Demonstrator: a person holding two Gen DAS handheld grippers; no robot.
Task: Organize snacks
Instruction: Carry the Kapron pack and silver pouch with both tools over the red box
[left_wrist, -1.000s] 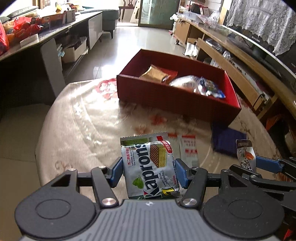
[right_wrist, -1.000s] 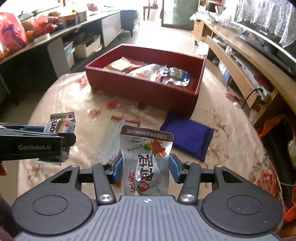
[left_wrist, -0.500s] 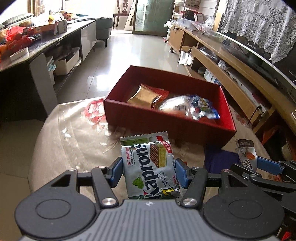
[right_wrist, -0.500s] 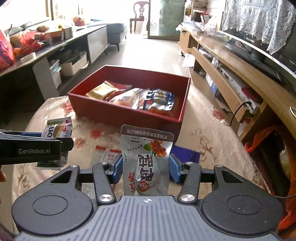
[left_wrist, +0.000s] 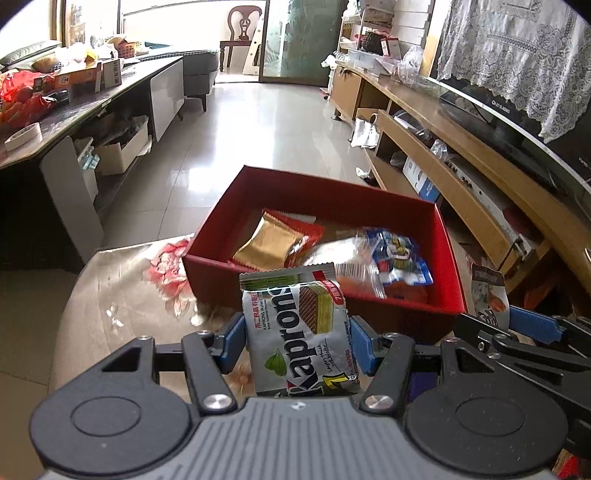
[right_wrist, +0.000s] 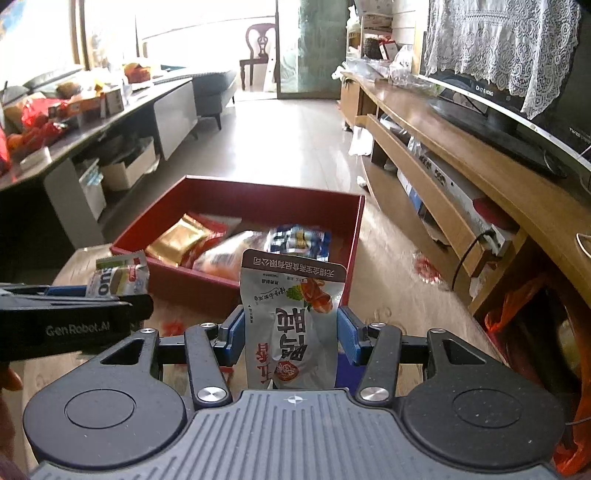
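My left gripper (left_wrist: 297, 341) is shut on a silver Kaprons wafer packet (left_wrist: 299, 332), held upright above the table just short of the red box (left_wrist: 406, 310). My right gripper (right_wrist: 291, 338) is shut on a silver snack pouch with a brown top (right_wrist: 291, 321), also held up before the red box (right_wrist: 352, 254). The box holds a gold packet (left_wrist: 267, 243), a clear orange bag (left_wrist: 347, 266) and a blue packet (left_wrist: 400, 258). Each gripper shows in the other's view: the right one (left_wrist: 517, 328) at right, the left one (right_wrist: 74, 314) at left.
The table has a floral cloth under clear plastic (left_wrist: 122, 302). A dark blue pouch (right_wrist: 345, 369) lies under my right gripper. A wooden TV bench (right_wrist: 461, 206) runs along the right. A cluttered dark counter (left_wrist: 55, 122) stands at left. Tiled floor lies beyond the box.
Both grippers have risen and moved forward toward the red box with their packets held. The box now sits closer and lower in both views, and the table items below have dropped out of sight.
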